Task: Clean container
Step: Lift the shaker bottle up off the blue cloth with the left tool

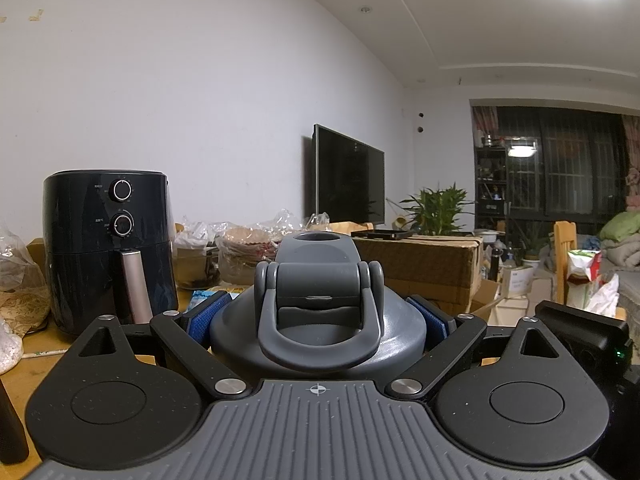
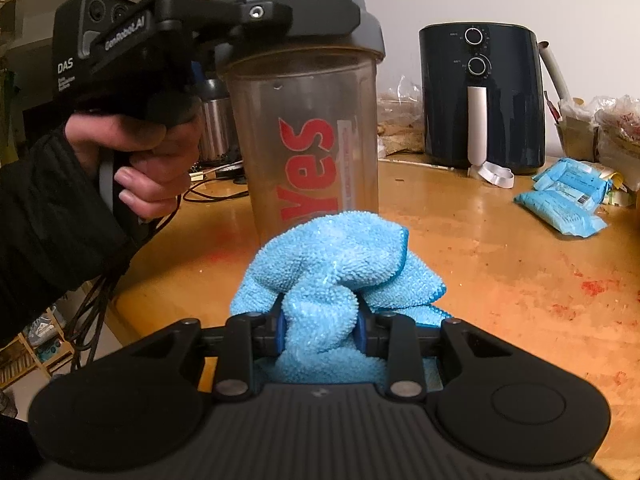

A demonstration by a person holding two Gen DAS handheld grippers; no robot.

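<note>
A clear shaker bottle with red lettering and a grey lid stands upright on the wooden table. My left gripper is shut on the lid, its blue pads pressing on both sides; a hand holds that gripper. My right gripper is shut on a bunched blue microfibre cloth. The cloth sits just in front of the bottle's lower wall, at or very near the plastic; contact cannot be told.
A black air fryer stands at the back of the table. Blue packets lie to the right, bags of food along the wall. Red stains mark the tabletop. Cables trail off the left edge.
</note>
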